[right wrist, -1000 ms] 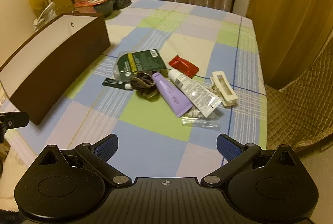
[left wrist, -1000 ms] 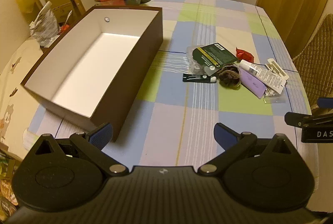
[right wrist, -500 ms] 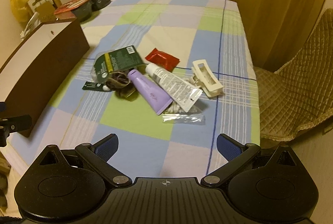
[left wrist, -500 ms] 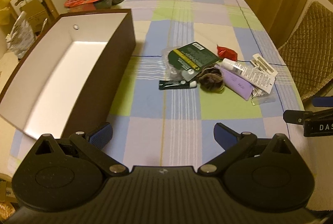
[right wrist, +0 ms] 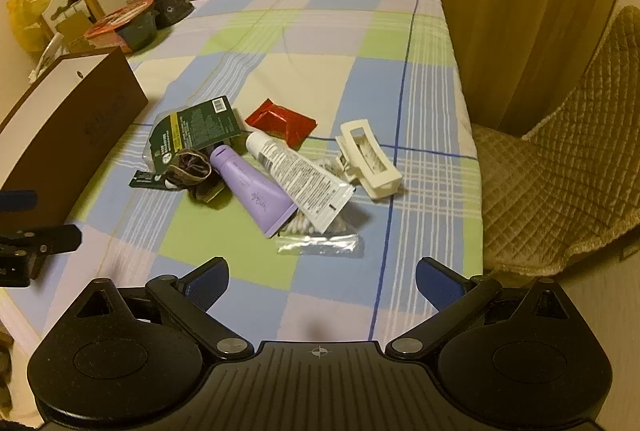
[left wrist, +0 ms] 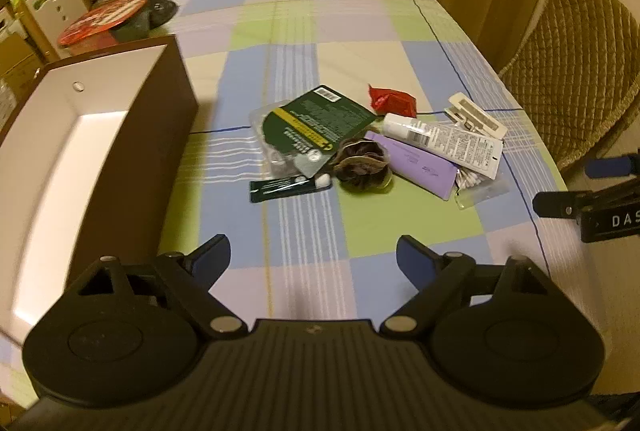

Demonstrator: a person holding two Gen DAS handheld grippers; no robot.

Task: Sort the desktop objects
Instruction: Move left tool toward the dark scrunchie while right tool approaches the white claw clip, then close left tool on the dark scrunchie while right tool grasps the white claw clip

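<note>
Both tools, left and right, spread wide, empty, hovering short of overlapping clutter mid-tabletop. Risk: grabbing purple plastic tube drags white printed tube lying across it; brown open cardboard box well apart.

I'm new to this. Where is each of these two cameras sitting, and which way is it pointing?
Left wrist: sits on the left gripper, facing forward over the table; its open fingers show below, the box at left, the right gripper at right edge.
Right wrist: sits on the right gripper, facing the pile; its open fingers show, the left gripper at left edge.
Shared: box, purple tube, hair clip.
</note>
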